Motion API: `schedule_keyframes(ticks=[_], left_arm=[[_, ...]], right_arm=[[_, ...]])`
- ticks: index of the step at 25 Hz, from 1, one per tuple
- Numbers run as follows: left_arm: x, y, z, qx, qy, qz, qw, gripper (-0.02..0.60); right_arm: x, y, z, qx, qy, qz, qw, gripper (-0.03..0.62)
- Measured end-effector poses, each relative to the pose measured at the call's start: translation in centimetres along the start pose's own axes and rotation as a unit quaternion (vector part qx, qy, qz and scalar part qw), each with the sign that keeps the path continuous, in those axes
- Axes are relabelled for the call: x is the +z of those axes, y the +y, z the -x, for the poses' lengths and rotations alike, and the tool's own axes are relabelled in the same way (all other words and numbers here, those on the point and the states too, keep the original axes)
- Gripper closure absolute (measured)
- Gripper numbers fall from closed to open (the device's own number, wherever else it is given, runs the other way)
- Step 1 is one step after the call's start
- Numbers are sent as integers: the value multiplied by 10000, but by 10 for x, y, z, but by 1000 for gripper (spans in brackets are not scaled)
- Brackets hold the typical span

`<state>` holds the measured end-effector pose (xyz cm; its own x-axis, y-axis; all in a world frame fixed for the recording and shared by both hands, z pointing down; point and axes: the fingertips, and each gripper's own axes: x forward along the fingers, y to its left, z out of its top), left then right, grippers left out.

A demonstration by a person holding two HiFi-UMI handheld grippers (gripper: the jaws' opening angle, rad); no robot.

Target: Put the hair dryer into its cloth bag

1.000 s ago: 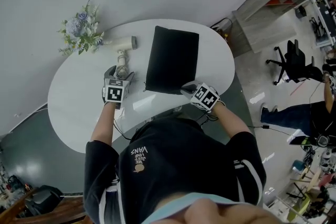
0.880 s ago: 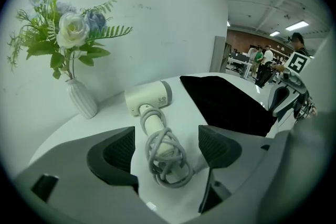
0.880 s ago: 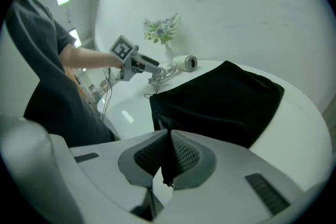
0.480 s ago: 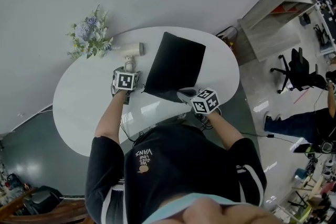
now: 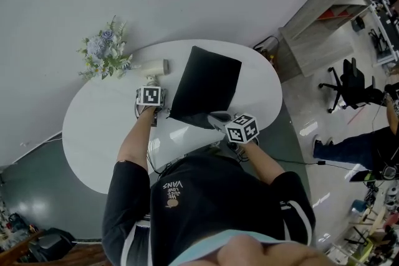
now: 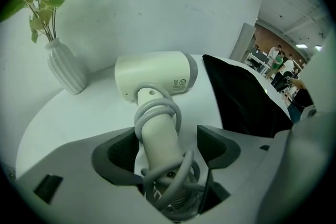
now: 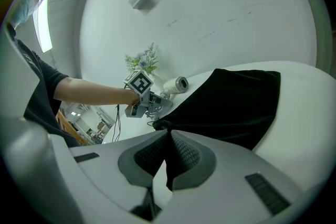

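A cream hair dryer [image 5: 154,66] lies at the back left of the white oval table [image 5: 93,128], its grey cord wound round the handle [image 6: 157,134]. My left gripper [image 5: 151,85] is open, its jaws standing on either side of that handle with a gap on the right side [image 6: 168,147]. The black cloth bag [image 5: 207,85] lies just right of the dryer. My right gripper [image 5: 218,118] is shut on the bag's near edge [image 7: 168,136] and holds it a little off the table; the rest of the bag [image 7: 231,102] drapes away from it.
A white vase of flowers [image 5: 105,50] stands close behind the dryer, by the wall. A wooden shelf unit [image 5: 324,15], an office chair [image 5: 352,81] and another person [image 5: 368,140] are on the floor to the right.
My left gripper has moved forward and down until its jaws stand round the dryer's handle. My right gripper has rolled and risen, lifting the bag's near edge off the table.
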<state>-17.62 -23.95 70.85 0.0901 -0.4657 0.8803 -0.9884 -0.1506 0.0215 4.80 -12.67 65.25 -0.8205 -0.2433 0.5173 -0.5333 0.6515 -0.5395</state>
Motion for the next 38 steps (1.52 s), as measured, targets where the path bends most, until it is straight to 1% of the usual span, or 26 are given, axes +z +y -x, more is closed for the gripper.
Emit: schedule_keyframes(ticks=[2,4,6,7,9,12,16,17,20,21,23,25,28,30,33,38], left_arm=[[2,3,-3,56,-66,-15,10000,218],[7,7,-2,145,-206,45,9997,269],[1,1,-1,59,-124,252,9996,308],[-2,0,1,53,-68,295,9995,331],[-7,1,6,139,-13,198,9997,336],[-13,-4,16,-11,23,149,9999,341],[-26,3,34,-82,-56,130,9999,344],[-33,7,37,-67,-72,50,9999,344],[-59,29,50,217,-41,-335,9992,345],[-69,33,55,247,-27,-386,9989,345],[-90,37,66,209,-1,-311,9993,345],[-109,38,75,143,-18,-102,9998,345],[-129,37,90,3,-209,198,9996,347],[-138,37,100,-10,-397,257,9989,347],[-150,33,115,-15,-576,151,9982,347],[-167,15,134,-159,-711,-187,9972,347]], right_arm=[[2,-2,0,-50,-59,-60,10000,545],[4,-3,0,-82,-144,-189,9997,545],[6,-2,0,-99,-209,-297,9993,545],[7,-1,0,-107,-227,-322,9992,545],[8,2,-2,-117,-254,-342,9990,545],[10,6,-5,-116,-299,-371,9988,545],[12,12,-10,-96,-309,-375,9988,545],[11,13,-11,-98,-308,-383,9987,545],[13,15,-17,-90,-307,-430,9986,545],[14,16,-19,-80,-307,-437,9985,545],[15,19,-25,-61,-298,-439,9986,545],[16,22,-30,-53,-282,-419,9987,545],[19,27,-40,-46,-283,-388,9988,545],[21,32,-47,-31,-287,-371,9989,545],[24,38,-57,-1,-286,-339,9990,545],[28,50,-70,24,-305,-292,9991,545]])
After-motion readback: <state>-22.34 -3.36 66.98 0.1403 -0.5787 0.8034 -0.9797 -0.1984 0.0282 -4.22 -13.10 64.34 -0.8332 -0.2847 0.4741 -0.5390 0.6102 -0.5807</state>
